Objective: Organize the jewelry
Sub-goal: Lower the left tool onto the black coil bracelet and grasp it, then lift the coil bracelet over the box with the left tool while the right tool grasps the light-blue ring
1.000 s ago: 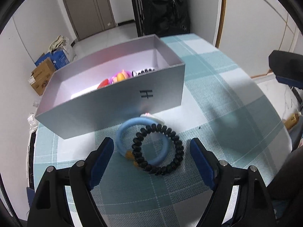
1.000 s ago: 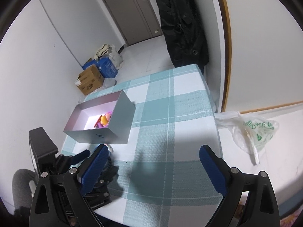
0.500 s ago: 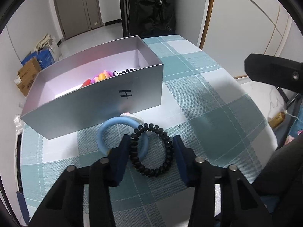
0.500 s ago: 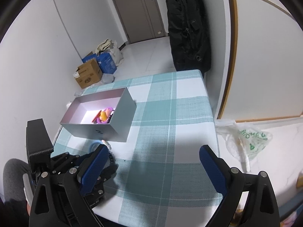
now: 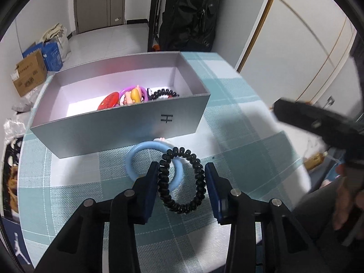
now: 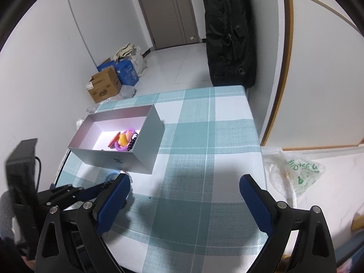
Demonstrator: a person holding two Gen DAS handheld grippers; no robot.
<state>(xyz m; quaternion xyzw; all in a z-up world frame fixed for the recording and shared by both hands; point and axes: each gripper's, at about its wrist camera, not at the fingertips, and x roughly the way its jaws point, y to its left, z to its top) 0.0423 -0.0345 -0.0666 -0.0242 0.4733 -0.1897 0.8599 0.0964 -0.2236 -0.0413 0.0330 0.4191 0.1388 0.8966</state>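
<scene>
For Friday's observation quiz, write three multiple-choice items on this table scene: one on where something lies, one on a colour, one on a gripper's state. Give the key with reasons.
1. Where does the light blue smooth ring lie?
A. inside the box
B. on the checked cloth in front of the box
C. on the floor

2. What colour is the coiled spiral hair tie between the left gripper's pads?
A. black
B. pink
C. white

3. How does the right gripper stand?
A. shut on the ring
B. shut on the tie
C. open, nothing between its pads

Key: B, the ring rests on the teal checked tablecloth just before the grey rectangular cardboard box's front wall. A, the coil is glossy black, overlapping the ring. C, its blue pads stand wide apart over bare cloth, while the left gripper's jaws have just been closing on the tie.
</scene>
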